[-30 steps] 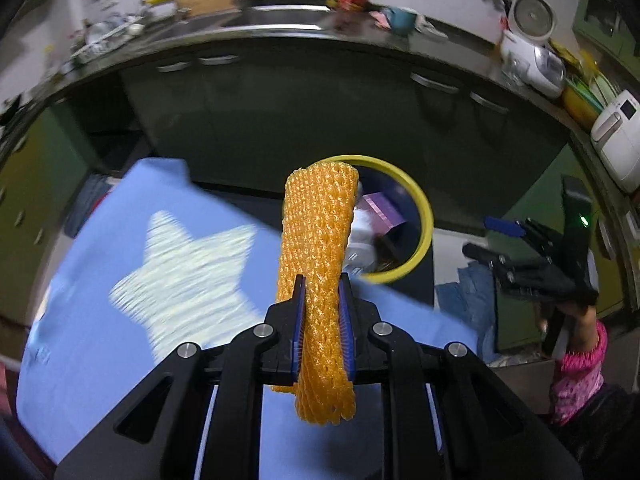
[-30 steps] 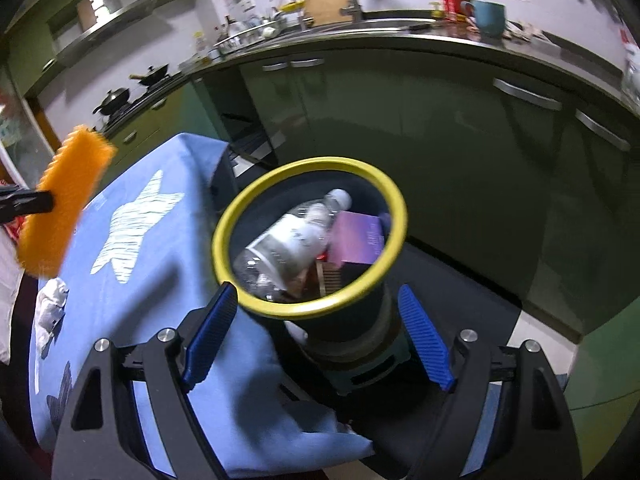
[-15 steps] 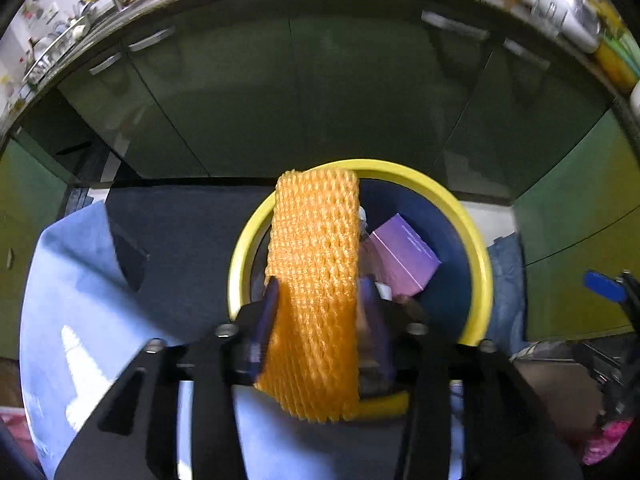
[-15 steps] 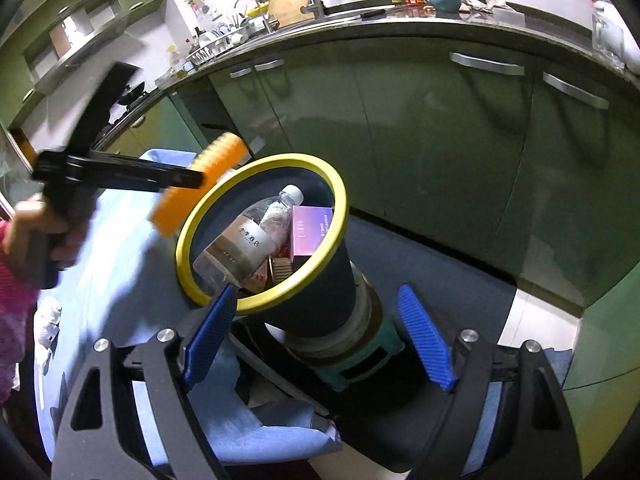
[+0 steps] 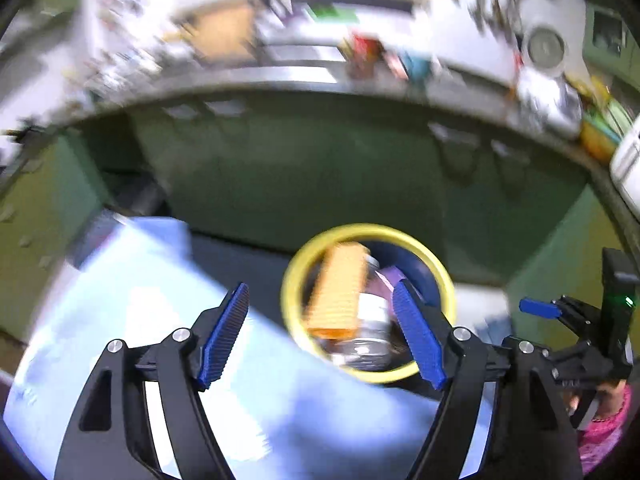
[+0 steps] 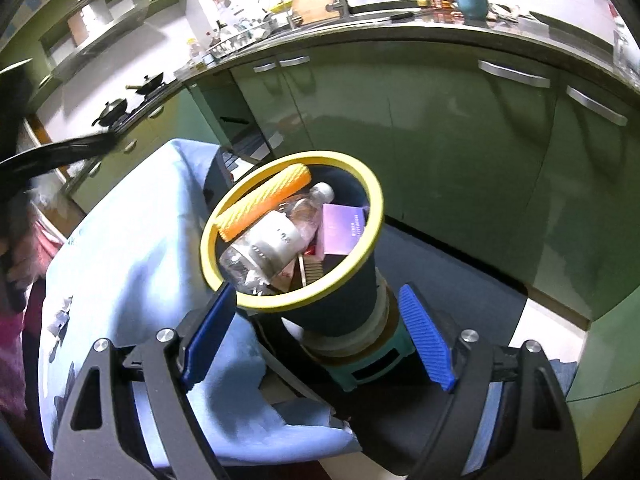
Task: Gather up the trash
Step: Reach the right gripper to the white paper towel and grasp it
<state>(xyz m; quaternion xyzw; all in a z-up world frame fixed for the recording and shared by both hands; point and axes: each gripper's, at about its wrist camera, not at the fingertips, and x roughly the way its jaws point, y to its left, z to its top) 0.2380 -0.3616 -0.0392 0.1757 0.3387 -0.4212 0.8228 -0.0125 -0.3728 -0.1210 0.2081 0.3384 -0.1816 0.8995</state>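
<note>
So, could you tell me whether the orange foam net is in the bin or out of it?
In. The orange foam net lies inside the yellow-rimmed bin, leaning on its rim beside the plastic bottle; the left gripper is open and empty.

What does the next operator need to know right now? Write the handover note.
Left gripper: open, empty.
Right gripper: open, empty, fingers either side of the bin's base.
Orange foam net: inside the yellow-rimmed bin, leaning on the rim, alongside the plastic bottle and purple box.
Done: net is binned.
Left: white scraps on the blue cloth look like remaining trash.
</note>
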